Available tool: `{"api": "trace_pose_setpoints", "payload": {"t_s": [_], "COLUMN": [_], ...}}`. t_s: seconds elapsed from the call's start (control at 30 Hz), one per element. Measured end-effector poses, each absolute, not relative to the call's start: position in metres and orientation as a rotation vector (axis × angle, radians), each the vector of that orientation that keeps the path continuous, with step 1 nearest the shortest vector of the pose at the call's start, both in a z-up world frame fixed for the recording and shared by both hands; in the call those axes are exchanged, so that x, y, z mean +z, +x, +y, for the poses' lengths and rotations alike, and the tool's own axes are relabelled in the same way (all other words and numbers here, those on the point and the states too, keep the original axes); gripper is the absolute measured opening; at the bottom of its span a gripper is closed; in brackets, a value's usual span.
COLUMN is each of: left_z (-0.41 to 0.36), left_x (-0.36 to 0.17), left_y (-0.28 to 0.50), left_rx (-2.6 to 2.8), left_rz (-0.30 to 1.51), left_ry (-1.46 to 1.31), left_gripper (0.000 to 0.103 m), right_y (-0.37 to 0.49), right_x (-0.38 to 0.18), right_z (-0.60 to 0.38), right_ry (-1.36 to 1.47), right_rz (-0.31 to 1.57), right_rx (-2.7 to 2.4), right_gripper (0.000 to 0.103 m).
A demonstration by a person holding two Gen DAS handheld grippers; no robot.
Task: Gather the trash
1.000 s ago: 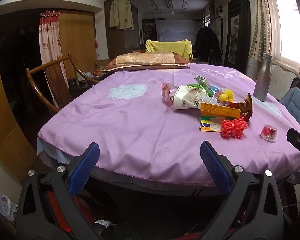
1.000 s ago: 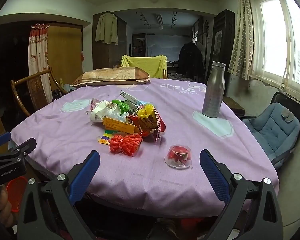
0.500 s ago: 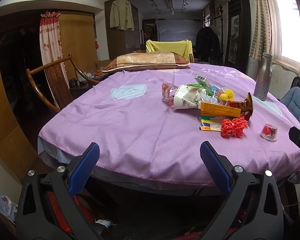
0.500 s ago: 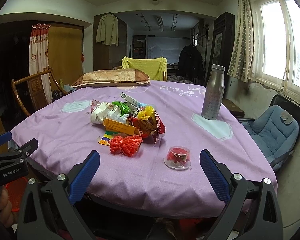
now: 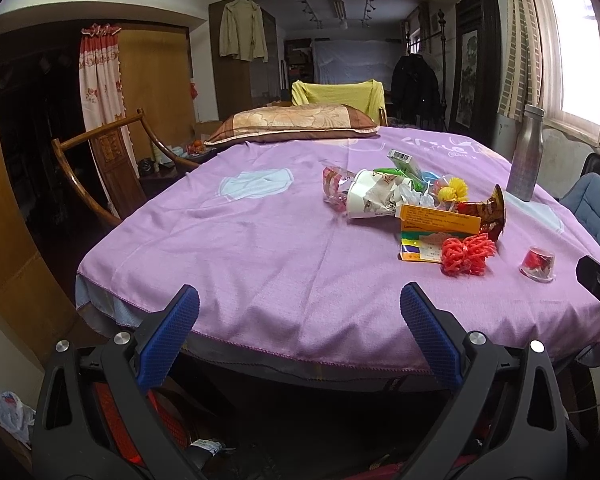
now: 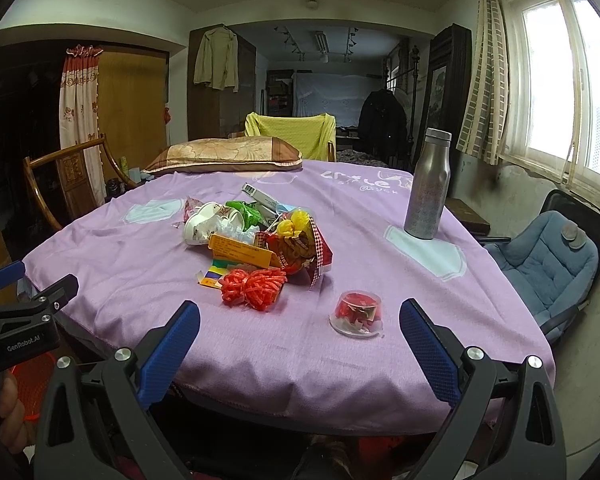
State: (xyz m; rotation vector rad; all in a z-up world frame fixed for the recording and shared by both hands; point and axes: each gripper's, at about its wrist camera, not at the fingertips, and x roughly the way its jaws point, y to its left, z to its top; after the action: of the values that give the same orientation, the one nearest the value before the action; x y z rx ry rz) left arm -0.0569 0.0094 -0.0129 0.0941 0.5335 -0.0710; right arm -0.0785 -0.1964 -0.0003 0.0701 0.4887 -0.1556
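Both your grippers are spread wide with nothing in them: the left gripper and right gripper hang at the bottom of their frames, short of the bench edge.

Nearest the right gripper, lower middle of its view, is the little clear cup with red stuff inside. It looks light and slick, so an off-centre squeeze could shoot it off the cloth.

Just past it sits the red ribbon tangle, touching the orange box and the rest of the trash pile mid-frame. Drag the ribbon and you'll probably scatter wrappers.

Can't tell if the paper cup holds any liquid.

Further back, right of centre, the steel bottle stands upright; a wide swing would topple it.
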Motion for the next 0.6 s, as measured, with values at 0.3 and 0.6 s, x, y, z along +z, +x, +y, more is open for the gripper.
{"api": "trace_pose_setpoints", "payload": {"t_s": [0.3,0.6], "left_z": [0.0067,0.0068], "left_x": [-0.0142,-0.0142], "left_y": [-0.0575,-0.0574], "left_rx": [-0.073,-0.074], "left_rz": [0.539,0.539], "left_ry": [0.101,0.102], "left_gripper": [0.097,0.097], "right_y": [-0.0789,-0.0789], "right_x": [-0.001,-0.0012], "right_z": [-0.1958,-0.1954], "right_ry": [0.069,0.069], "right_rz": [0.489,0.489], "right_rx": [-0.155,-0.156], "right_gripper": [0.098,0.098]}}
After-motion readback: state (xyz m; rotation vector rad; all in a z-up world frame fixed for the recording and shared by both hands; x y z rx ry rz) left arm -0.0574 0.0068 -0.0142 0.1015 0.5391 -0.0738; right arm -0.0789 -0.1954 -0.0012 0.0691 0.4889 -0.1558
